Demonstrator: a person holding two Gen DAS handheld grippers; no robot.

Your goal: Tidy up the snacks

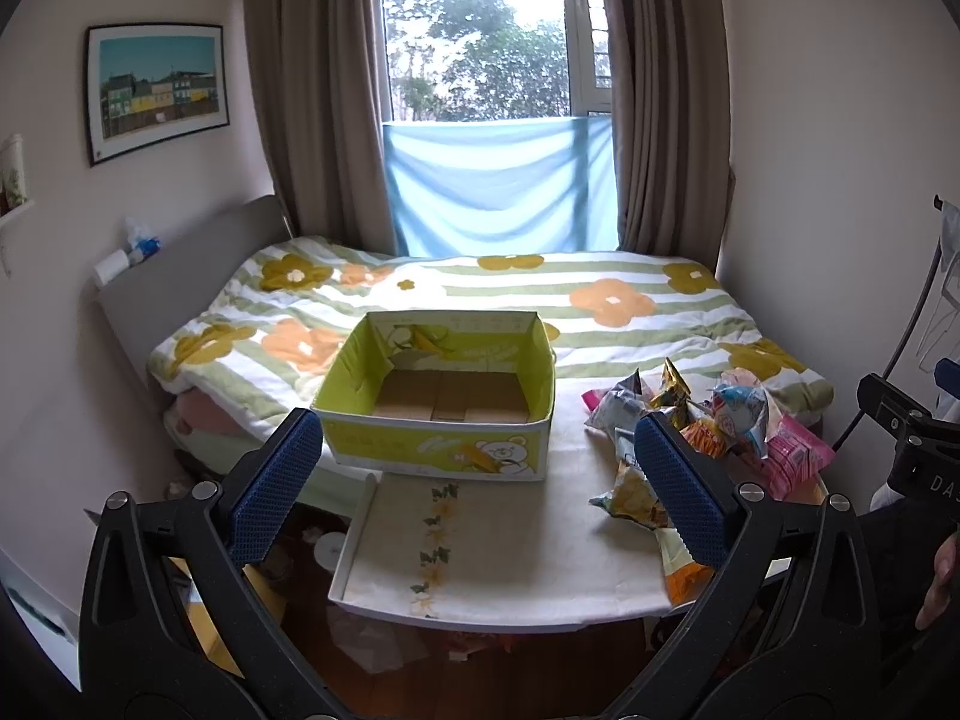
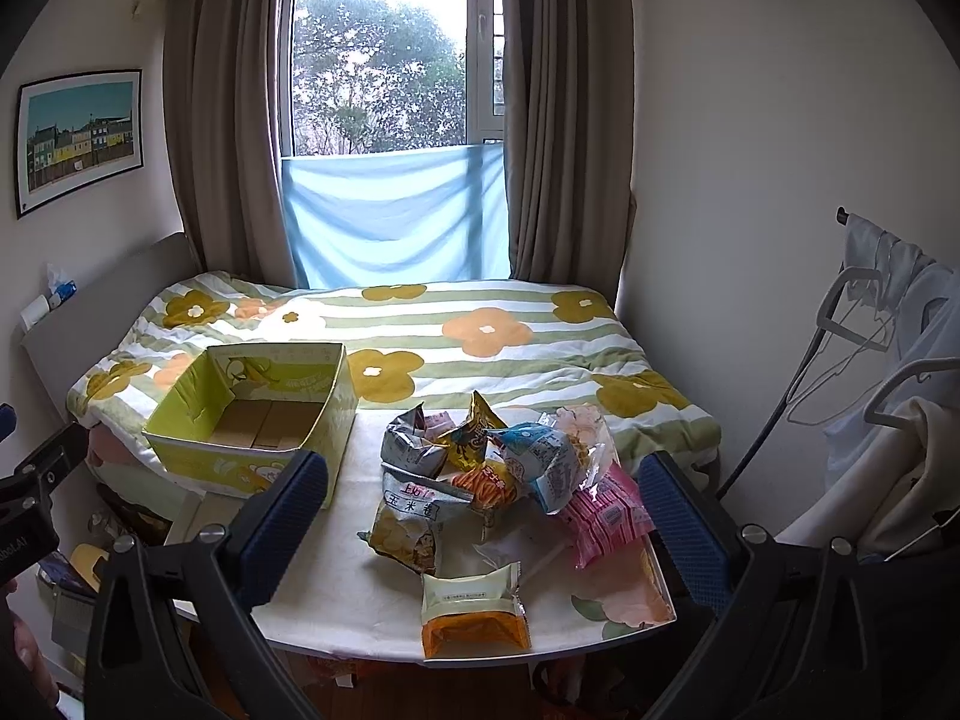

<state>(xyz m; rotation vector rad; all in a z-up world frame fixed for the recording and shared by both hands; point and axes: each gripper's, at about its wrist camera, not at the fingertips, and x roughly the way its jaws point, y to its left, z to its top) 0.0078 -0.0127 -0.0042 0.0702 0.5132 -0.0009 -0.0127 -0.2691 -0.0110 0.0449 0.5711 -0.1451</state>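
An open yellow-green cardboard box (image 1: 438, 420) (image 2: 252, 420) stands empty at the table's far left. A pile of snack packets (image 1: 708, 420) (image 2: 498, 462) lies on the table's right side, with a small orange-and-white packet (image 2: 474, 612) nearest the front edge. My left gripper (image 1: 480, 474) is open and empty, held above the table's front, the box ahead between its fingers. My right gripper (image 2: 486, 516) is open and empty, with the snack pile between its fingers but farther away.
The white table (image 1: 492, 564) (image 2: 336, 588) has a floral cloth and butts against a bed with a flowered quilt (image 1: 480, 294). A clothes rack (image 2: 888, 372) stands at the right. Clutter lies on the floor (image 1: 372, 642) left of the table.
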